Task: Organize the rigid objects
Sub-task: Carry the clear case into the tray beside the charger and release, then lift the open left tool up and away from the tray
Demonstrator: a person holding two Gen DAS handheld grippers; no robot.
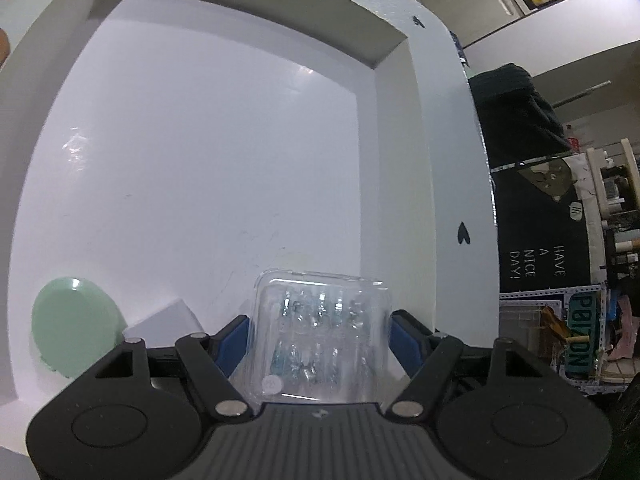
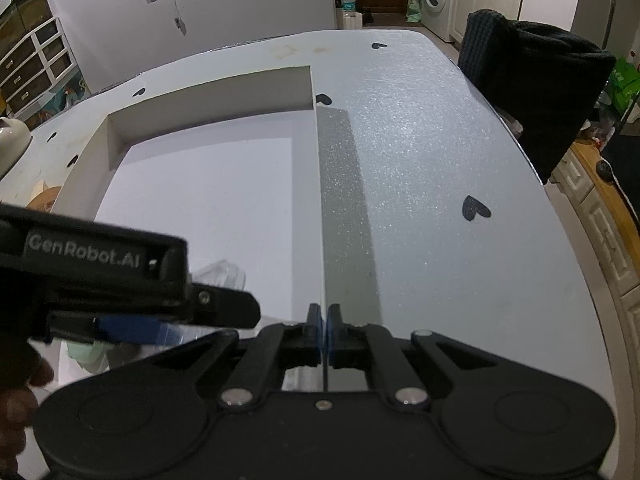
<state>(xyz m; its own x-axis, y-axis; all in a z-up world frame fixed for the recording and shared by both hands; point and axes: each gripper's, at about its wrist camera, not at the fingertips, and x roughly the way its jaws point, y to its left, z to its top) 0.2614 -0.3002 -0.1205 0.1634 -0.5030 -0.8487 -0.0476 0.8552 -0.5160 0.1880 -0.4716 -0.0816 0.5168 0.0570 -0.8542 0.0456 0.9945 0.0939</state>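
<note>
1. While lowering the clear case [image 1: 320,300] with the left gripper [image 1: 320,334], hold it level and bring it down flat onto the floor of the white tray [image 1: 392,160].
2. Aim for the near right corner of the tray, just beside the right wall.
3. Stay apart from the small white block [image 1: 164,320] and the green oval disc [image 1: 74,328], both lying to the left on the tray floor.
4. Ease the grip only once the base is judged seated. Expect a hard, slick shell to skate on the glossy floor if let go from above.
5. Left gripper: stands wide, with blue pads [image 1: 234,340] set against both sides of the case, carrying it across its width. Cannot tell whether the case already touches the floor.
6. Right gripper [image 2: 322,320]: pinched tight on the thin right wall of the tray, one pad inside and one outside.
7. Use that pinch to steady the tray on the table [image 2: 440,160] during placement.
</note>
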